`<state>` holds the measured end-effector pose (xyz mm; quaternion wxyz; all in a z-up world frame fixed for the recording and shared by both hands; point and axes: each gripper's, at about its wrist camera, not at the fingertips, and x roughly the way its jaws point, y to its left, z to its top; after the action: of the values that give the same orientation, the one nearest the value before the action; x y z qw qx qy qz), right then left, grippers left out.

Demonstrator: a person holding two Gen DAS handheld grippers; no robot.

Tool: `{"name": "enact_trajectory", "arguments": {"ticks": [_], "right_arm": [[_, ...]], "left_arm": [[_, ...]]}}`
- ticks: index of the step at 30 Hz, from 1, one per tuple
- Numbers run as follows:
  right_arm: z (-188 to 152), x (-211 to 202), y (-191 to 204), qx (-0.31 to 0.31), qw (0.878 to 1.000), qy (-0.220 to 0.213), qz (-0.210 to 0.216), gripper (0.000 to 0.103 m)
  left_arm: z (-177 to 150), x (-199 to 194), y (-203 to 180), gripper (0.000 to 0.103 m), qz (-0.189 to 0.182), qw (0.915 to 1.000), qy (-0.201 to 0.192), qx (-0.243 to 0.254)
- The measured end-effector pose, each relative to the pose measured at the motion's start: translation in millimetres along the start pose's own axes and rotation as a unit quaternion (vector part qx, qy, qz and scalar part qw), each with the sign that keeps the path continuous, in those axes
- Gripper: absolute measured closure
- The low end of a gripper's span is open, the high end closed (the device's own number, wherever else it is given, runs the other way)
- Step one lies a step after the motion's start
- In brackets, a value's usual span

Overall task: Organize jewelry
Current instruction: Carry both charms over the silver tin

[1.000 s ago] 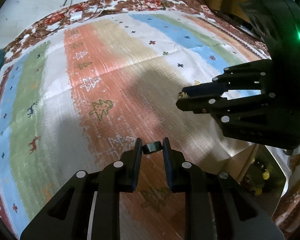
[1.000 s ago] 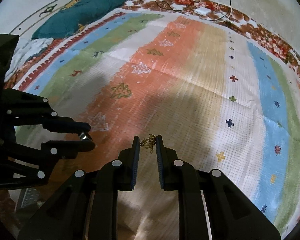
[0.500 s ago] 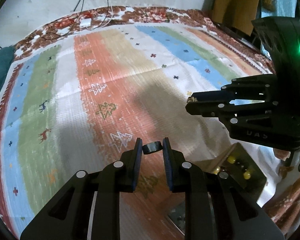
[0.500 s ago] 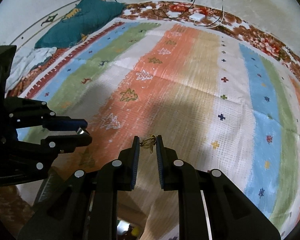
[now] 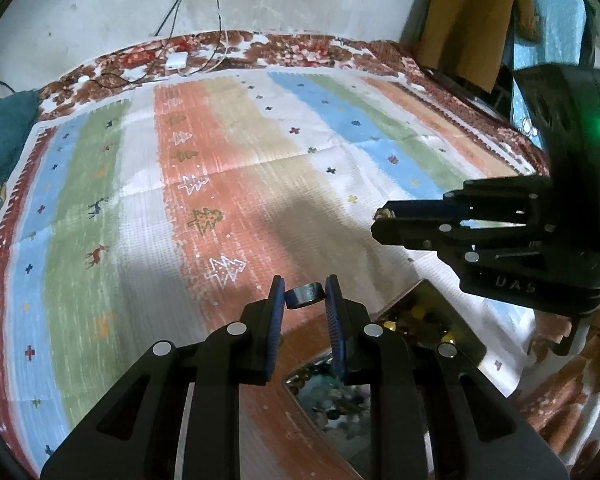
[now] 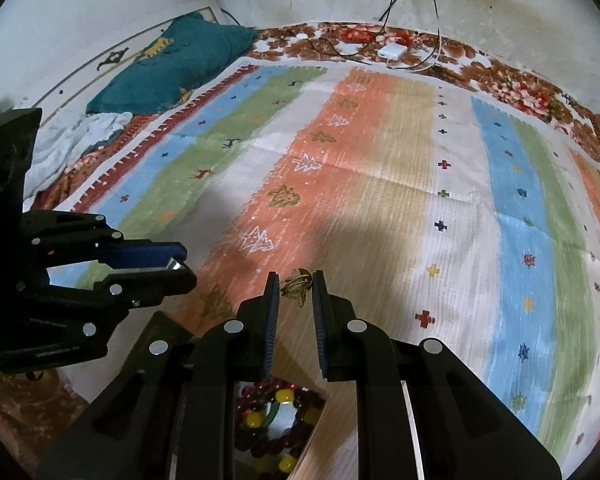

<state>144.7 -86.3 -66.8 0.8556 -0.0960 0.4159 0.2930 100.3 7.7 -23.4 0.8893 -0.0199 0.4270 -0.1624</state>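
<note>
Now, against a second back: both my hands sit higher over the striped rug (image 5: 236, 184), and a mirrored tray (image 5: 432, 300) with beads has come into view below them; it barely showed before.
Left fingers: my left gripper (image 5: 305, 297) is narrow, clamped on a dark ring (image 5: 305, 296) held across the tips, same grip as before.
Right fingers: my right gripper (image 6: 294, 284) is narrow, pinching a small gold piece (image 6: 296, 285), thin and tangled; I cannot tell whether it is an earring or a chain. Unchanged grip.
Tray contents: yellow and dark red beads (image 6: 276, 404) directly under my right fingers; mixed pale and dark pieces (image 5: 332, 396) under the left.
Edges: the tray's near corner lies just below both sets of fingers; the rug's red border (image 6: 140, 148) and a flowered cloth (image 5: 300, 50) lie far ahead by the wall.
Open room: the rug ahead is bare across its stripes; a white charger (image 6: 392, 51) with cables and a teal pillow (image 6: 180, 68) lie well apart at the far edge.
</note>
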Motion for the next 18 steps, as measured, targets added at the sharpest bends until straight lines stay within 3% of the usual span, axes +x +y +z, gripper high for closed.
{"name": "enact_trajectory", "arguments": {"ticks": [18], "right_arm": [[-21.4,-29.4,10.9,0.014,1.000,-0.020,0.002,0.086]], "left_arm": [[-18.3,-27.3,-16.4,0.083,-0.005,0.9995,-0.026,-0.017]]}}
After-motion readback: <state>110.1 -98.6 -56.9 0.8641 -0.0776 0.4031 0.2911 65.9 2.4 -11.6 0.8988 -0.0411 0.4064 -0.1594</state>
